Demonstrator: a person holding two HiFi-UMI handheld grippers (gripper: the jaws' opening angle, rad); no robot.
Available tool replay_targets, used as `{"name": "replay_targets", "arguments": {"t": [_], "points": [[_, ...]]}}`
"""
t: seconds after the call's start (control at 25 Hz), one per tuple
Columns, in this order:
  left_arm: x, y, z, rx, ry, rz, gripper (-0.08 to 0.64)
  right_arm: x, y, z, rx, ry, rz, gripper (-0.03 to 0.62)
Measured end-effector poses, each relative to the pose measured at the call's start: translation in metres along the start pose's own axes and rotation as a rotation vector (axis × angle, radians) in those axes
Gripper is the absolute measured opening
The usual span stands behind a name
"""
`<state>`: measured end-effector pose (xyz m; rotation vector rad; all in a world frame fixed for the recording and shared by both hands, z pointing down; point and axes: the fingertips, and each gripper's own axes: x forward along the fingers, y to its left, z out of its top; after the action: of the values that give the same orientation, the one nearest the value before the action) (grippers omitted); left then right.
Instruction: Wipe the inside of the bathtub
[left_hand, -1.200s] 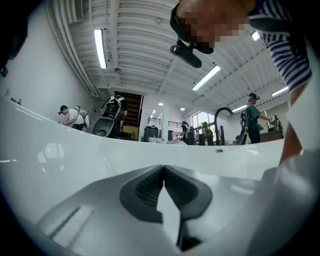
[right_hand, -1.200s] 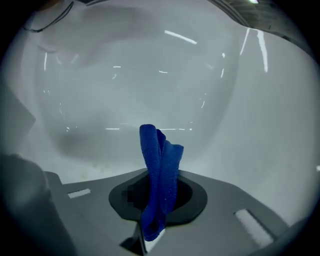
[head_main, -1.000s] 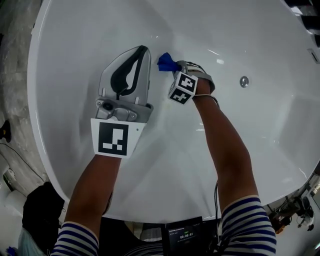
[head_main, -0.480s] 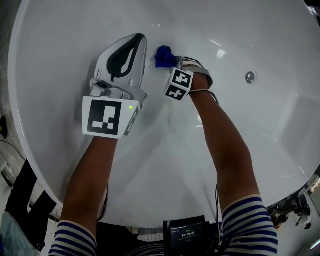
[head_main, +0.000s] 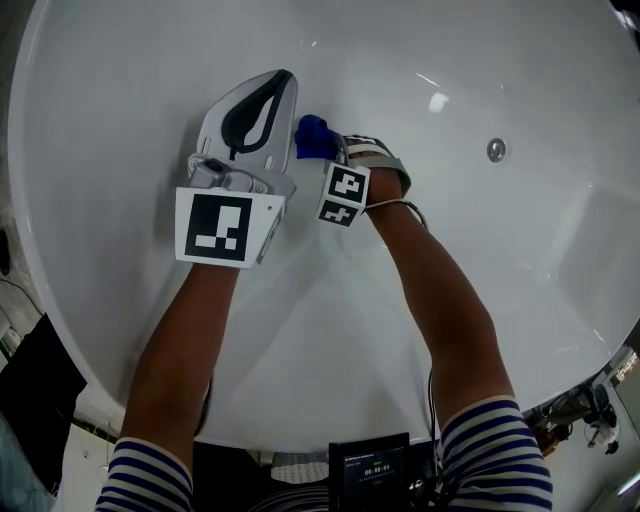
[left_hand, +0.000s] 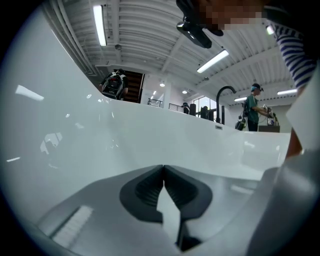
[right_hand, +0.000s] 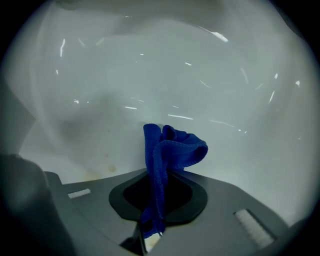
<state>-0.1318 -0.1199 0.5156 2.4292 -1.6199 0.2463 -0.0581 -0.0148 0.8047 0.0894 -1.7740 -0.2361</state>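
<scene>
Bathtub (head_main: 520, 100): white glossy interior fills my head view. Blue cloth (right_hand: 170, 145) sits bunched at the inner wall, pinched between the jaws of my right gripper (right_hand: 159, 200). My left gripper (left_hand: 163, 172), jaws closed on nothing, hangs just beside the cloth.

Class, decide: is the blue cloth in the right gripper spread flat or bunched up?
Bunched up. The blue cloth stands in crumpled folds, pinched between the right gripper's jaws, not laid flat on the bathtub.
</scene>
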Motion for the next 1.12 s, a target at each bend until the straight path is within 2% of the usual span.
{"name": "replay_targets", "arguments": {"t": [0.2,0.52,0.76,0.84,0.96,1.12], "points": [[0.001,-0.005,0.004,-0.009,-0.02,-0.004,0.002,-0.01,0.047,0.002,-0.03,0.001,0.054,0.046],[0.003,-0.014,-0.007,-0.018,0.024,-0.026,0.002,-0.019,0.118,0.008,-0.088,0.015,0.165,0.046],[0.003,-0.014,-0.001,-0.013,0.006,-0.029,0.002,-0.032,0.166,0.015,-0.121,0.013,0.254,0.046],[0.002,-0.013,0.0,-0.011,-0.01,-0.027,0.002,-0.033,0.181,0.016,-0.104,0.007,0.292,0.046],[0.004,-0.014,0.002,-0.009,-0.013,-0.026,0.002,-0.035,0.186,0.017,-0.067,-0.003,0.32,0.046],[0.004,-0.016,0.002,-0.016,-0.016,-0.029,0.002,-0.037,0.185,0.016,-0.08,-0.012,0.328,0.046]]}}
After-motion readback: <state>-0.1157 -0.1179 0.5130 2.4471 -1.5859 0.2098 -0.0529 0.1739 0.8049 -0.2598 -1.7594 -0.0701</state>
